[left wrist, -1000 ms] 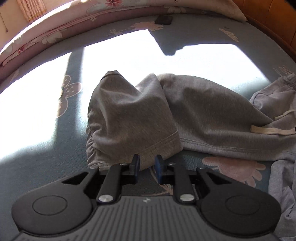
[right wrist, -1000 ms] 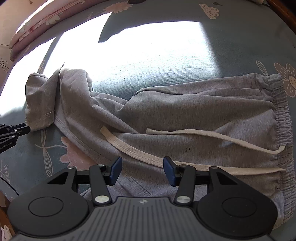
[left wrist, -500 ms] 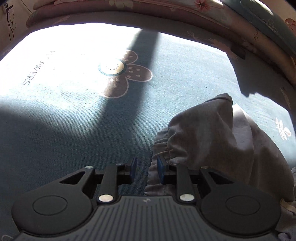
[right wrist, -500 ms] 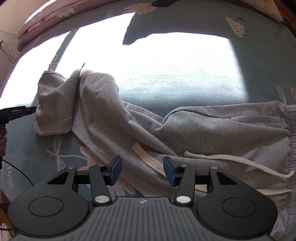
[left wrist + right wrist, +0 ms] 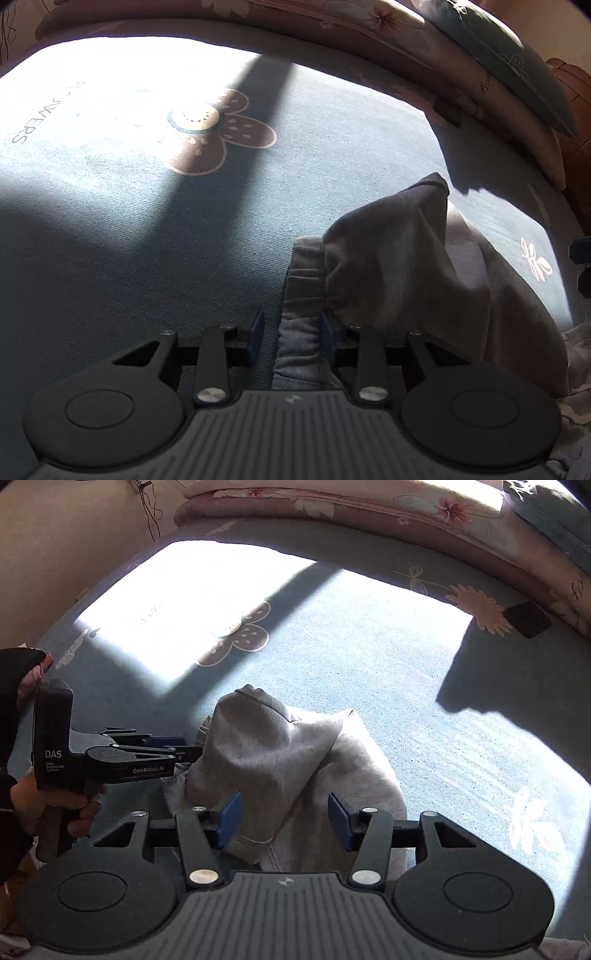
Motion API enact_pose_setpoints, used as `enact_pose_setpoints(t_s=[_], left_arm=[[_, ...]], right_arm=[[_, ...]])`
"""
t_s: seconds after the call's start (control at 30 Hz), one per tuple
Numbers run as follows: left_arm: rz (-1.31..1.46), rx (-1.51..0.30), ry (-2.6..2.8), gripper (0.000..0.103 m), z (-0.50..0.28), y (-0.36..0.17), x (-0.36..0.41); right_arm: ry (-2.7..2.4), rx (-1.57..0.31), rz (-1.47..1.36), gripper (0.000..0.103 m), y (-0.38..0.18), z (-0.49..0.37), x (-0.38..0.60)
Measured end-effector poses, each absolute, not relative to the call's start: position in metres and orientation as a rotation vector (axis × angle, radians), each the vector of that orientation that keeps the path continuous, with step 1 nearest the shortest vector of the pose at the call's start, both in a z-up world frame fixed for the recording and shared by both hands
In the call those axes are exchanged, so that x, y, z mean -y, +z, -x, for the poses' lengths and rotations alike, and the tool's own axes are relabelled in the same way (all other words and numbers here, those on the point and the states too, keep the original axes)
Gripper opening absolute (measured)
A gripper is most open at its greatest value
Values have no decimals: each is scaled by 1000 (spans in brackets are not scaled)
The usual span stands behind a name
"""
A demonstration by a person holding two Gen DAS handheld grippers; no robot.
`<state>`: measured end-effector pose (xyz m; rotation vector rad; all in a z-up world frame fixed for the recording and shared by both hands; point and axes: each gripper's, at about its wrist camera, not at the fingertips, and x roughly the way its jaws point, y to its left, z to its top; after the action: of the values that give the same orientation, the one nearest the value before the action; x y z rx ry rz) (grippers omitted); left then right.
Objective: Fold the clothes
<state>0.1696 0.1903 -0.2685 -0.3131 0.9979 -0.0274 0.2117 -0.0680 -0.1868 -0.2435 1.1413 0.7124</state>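
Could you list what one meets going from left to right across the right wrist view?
Person's hand → left gripper → grey trousers → small dark object by the pillow.

The pants (image 5: pixel 280 760) run under the right gripper (image 5: pixel 284 821) and out of sight. The left gripper's (image 5: pixel 184 751) tips hide behind the cloth.

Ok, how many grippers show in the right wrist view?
2. The right gripper fills the bottom edge, fingers apart above the grey pants. The left gripper sits at the left, held in a hand, tips at the pants' edge.
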Motion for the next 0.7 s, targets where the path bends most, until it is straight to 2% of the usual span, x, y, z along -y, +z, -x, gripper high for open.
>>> enact_pose_setpoints(t_s=[0.2, 0.4, 0.57, 0.63, 0.67, 0.7], left_arm=[[356, -983, -71, 40, -154, -264, -200], [413, -975, -62, 42, -132, -264, -218], [441, -966, -28, 43, -120, -262, -229], [435, -960, -24, 43, -121, -261, -232], [434, -955, -29, 44, -124, -260, -233], [434, -950, -35, 44, -128, -259, -234]], right_arm=[[918, -1113, 398, 61, -196, -243, -4], [1122, -1072, 555, 61, -205, -275, -75], [1157, -1138, 667, 61, -240, -286, -92], [1158, -1183, 699, 59, -251, -289, -89], [1174, -1204, 677, 53, -252, -290, -82], [1187, -1218, 659, 41, -251, -290, -76]])
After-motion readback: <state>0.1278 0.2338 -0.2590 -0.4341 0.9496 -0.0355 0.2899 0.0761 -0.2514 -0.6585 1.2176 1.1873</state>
